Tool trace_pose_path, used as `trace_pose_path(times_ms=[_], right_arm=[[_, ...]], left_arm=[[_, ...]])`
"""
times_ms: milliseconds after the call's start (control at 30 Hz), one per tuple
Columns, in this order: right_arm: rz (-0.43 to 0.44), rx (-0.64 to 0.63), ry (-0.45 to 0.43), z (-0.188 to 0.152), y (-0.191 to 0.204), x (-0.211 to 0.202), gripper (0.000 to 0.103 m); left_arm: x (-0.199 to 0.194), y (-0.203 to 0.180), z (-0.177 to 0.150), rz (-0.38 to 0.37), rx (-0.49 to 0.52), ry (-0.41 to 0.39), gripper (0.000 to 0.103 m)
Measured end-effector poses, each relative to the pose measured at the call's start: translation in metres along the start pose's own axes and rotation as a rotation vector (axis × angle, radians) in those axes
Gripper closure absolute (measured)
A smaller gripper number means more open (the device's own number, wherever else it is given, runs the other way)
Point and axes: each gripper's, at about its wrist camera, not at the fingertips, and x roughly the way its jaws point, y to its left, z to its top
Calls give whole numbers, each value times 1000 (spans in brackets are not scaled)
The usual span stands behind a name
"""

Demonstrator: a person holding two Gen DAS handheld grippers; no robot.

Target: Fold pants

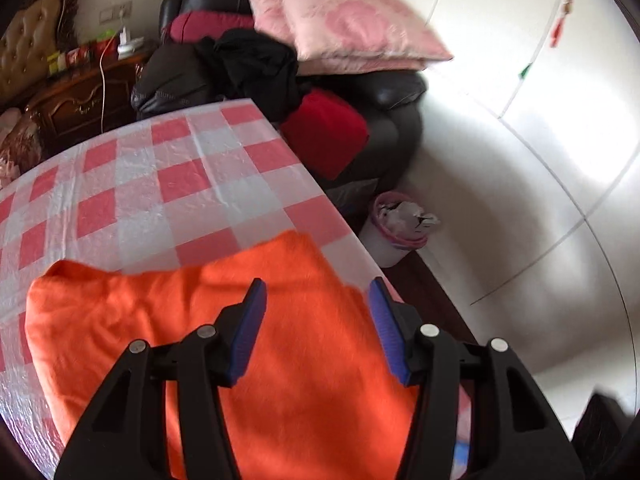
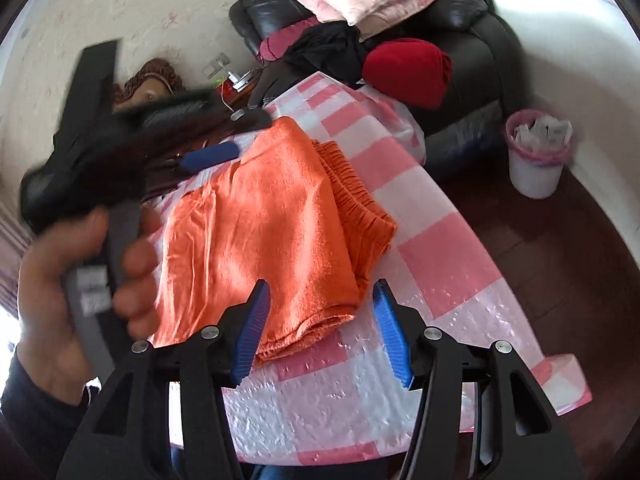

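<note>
The orange pants (image 2: 264, 224) lie folded in a thick stack on the pink-and-white checked table (image 2: 432, 240), their gathered waistband (image 2: 356, 200) at the right side. In the left wrist view the pants (image 1: 200, 320) fill the near part of the table (image 1: 160, 176). My left gripper (image 1: 318, 292) is open and empty just above the pants' right edge; in the right wrist view it (image 2: 224, 140) shows blurred, held in a hand over the pants' far end. My right gripper (image 2: 320, 292) is open and empty above the pants' near corner.
A black leather sofa (image 2: 480, 40) piled with pink pillows (image 1: 344, 20), dark clothes and a red cushion (image 2: 408, 72) stands behind the table. A white bin with a pink liner (image 2: 536, 156) sits on the dark floor to the right. A wooden cabinet (image 1: 80, 96) stands at the left.
</note>
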Motion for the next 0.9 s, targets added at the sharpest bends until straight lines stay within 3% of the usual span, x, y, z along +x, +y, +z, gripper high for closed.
trace_pose_path(times_ms=[33, 133, 200, 233, 267, 367, 600, 900], right_arm=[[4, 5, 3, 0, 0, 2, 54], [-2, 34, 2, 1, -4, 3, 80], [13, 46, 3, 0, -7, 1, 87], [18, 42, -1, 0, -7, 0, 90], [27, 37, -2, 0, -6, -1, 94], [45, 20, -15, 0, 1, -7, 94], [78, -23, -64, 14, 15, -25, 95], [9, -2, -64, 17, -1, -18, 95]], left_arm=[[8, -3, 5, 23, -2, 23, 49], [37, -9, 18, 75, -27, 110, 50], [53, -11, 19, 131, -19, 152, 65], [56, -11, 19, 167, 2, 159, 79], [58, -10, 19, 160, 8, 159, 85], [44, -5, 19, 135, -10, 130, 96], [16, -5, 36, 121, -26, 73, 97], [41, -15, 39, 113, -27, 98, 97]])
